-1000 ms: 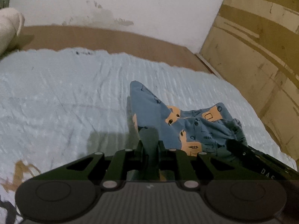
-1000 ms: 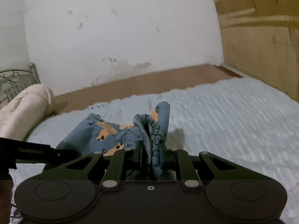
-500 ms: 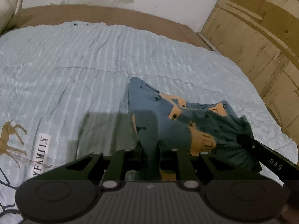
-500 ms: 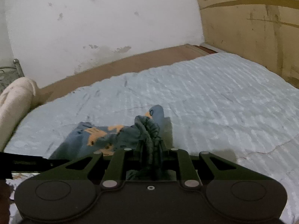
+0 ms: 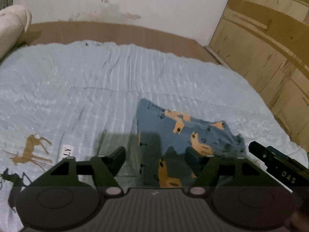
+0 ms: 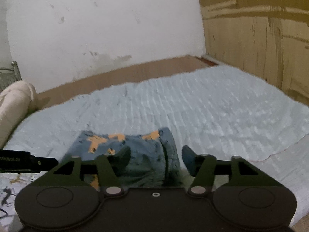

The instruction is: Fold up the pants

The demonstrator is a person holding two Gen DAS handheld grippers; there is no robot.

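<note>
The blue pants (image 5: 185, 127) with orange prints lie folded in a flat bundle on the light blue bedspread (image 5: 87, 89). My left gripper (image 5: 155, 156) is open just above the pants' near left edge, holding nothing. My right gripper (image 6: 155, 154) is open over the near right edge of the pants (image 6: 139, 147), where the waistband folds bunch up. The right gripper's finger (image 5: 278, 164) shows at the right of the left wrist view. The left gripper's finger (image 6: 21, 161) shows at the left of the right wrist view.
A rolled cream blanket (image 6: 13, 104) lies at the bed's far left. A brown bed edge (image 5: 119, 31) and a white wall run behind. A wooden wardrobe (image 5: 270, 44) stands to the right. Deer prints (image 5: 32, 150) mark the bedspread near left.
Both grippers were shut on the pants and carried them down to the bed. Now both have opened and let go, and the pants rest on the bedspread.
</note>
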